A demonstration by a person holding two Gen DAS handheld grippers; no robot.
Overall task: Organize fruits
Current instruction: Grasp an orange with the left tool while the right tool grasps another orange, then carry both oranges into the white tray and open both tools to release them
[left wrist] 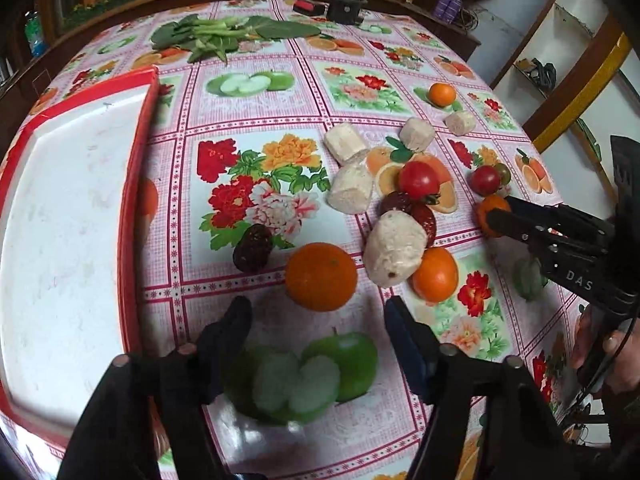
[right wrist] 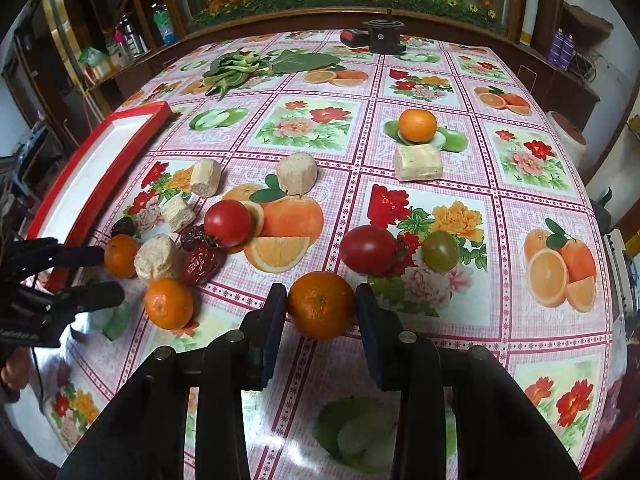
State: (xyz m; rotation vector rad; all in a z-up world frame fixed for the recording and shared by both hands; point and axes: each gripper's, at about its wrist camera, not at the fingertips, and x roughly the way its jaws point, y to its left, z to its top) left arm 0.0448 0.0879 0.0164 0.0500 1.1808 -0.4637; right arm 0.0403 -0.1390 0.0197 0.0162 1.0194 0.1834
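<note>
Several oranges, tomatoes, red dates and pale sugarcane chunks lie scattered on a fruit-print tablecloth. My left gripper [left wrist: 318, 312] is open, its jaws wide just short of an orange [left wrist: 321, 276]; it also shows in the right wrist view [right wrist: 102, 276]. My right gripper [right wrist: 321, 300] has its jaws either side of another orange [right wrist: 321, 305], with the pads close to or touching it; I cannot tell if it grips. That gripper also shows in the left wrist view [left wrist: 500, 212] at the same orange [left wrist: 491, 210]. A red tomato [right wrist: 368, 250] and a green one [right wrist: 441, 251] lie just beyond.
A red-rimmed white tray [left wrist: 138, 184] lies on the left of the table; it also shows in the right wrist view [right wrist: 140, 114]. Leafy greens [left wrist: 224, 34] and a black device [left wrist: 346, 8] sit at the far edge. Shelves stand beyond the table.
</note>
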